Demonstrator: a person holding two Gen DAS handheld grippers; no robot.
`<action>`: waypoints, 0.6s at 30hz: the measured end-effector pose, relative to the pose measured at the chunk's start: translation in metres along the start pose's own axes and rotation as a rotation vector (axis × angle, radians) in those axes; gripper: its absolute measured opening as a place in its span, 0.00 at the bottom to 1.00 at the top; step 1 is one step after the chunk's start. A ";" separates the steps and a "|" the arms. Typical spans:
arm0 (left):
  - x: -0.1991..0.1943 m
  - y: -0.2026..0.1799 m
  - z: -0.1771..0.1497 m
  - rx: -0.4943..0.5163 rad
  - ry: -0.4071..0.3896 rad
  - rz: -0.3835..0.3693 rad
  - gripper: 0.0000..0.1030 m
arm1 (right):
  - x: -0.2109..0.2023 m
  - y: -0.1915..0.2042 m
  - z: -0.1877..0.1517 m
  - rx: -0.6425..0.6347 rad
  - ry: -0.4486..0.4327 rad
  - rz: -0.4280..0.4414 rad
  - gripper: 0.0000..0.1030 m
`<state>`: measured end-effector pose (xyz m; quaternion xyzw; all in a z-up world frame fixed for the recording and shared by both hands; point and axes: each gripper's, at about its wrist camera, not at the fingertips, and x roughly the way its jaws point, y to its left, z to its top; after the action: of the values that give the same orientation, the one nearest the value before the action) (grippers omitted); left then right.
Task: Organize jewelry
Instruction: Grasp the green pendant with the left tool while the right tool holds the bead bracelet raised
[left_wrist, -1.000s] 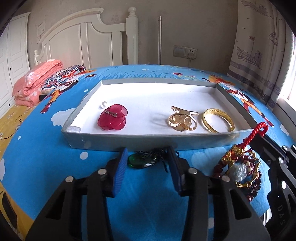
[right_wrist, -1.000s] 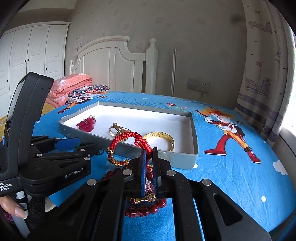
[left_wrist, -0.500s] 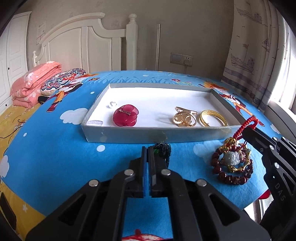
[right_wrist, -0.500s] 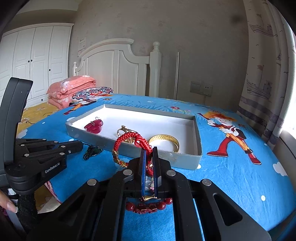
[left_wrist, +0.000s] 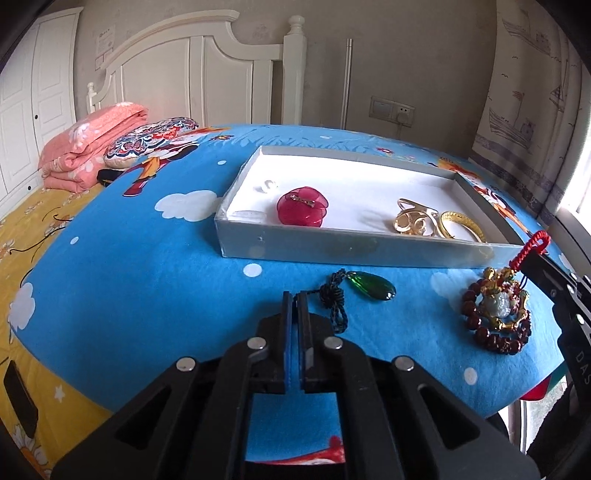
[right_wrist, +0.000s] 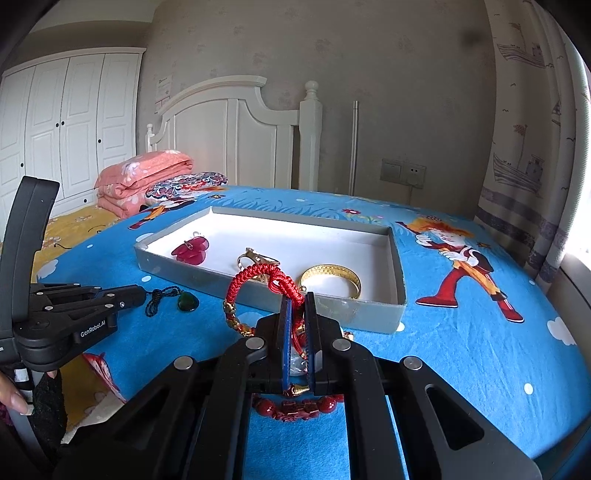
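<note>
The left hand-held gripper has its jaws drawn fully together, and whether the thin black cord at its tips is pinched between them or merely lies against them cannot be told from either view. The cord runs from just right of the fingertips up and away to the green pendant, which lies flat on the blue bed cover with its long axis slanting down to the right, between the gripper and the near wall of the grey tray. The tray is straight ahead, beyond the pendant, so the coming move looks like a short carry forward over that wall. Inside it already sit a red brooch, a gold clasp and a gold bangle. The right hand-held gripper is likewise shut, its pads clamped on the red knotted cord of the bead bracelet, whose dark red beads rest on the cover just below it. That bracelet lies close to the tray's near right corner, so each piece is nearest its own side's gripper.
</note>
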<state>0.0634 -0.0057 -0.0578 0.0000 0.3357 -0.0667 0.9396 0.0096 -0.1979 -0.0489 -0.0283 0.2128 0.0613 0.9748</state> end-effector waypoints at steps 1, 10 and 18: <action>-0.001 -0.003 -0.001 0.013 -0.003 -0.003 0.20 | 0.000 0.000 0.000 -0.001 0.000 0.000 0.07; -0.006 -0.016 0.001 0.041 -0.047 -0.010 0.39 | 0.001 0.000 0.000 0.000 0.004 -0.002 0.07; -0.002 -0.027 0.000 0.079 -0.046 -0.052 0.39 | 0.002 0.001 -0.001 -0.005 0.011 0.001 0.07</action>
<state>0.0587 -0.0318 -0.0554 0.0268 0.3112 -0.1044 0.9442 0.0107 -0.1966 -0.0508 -0.0310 0.2179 0.0620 0.9735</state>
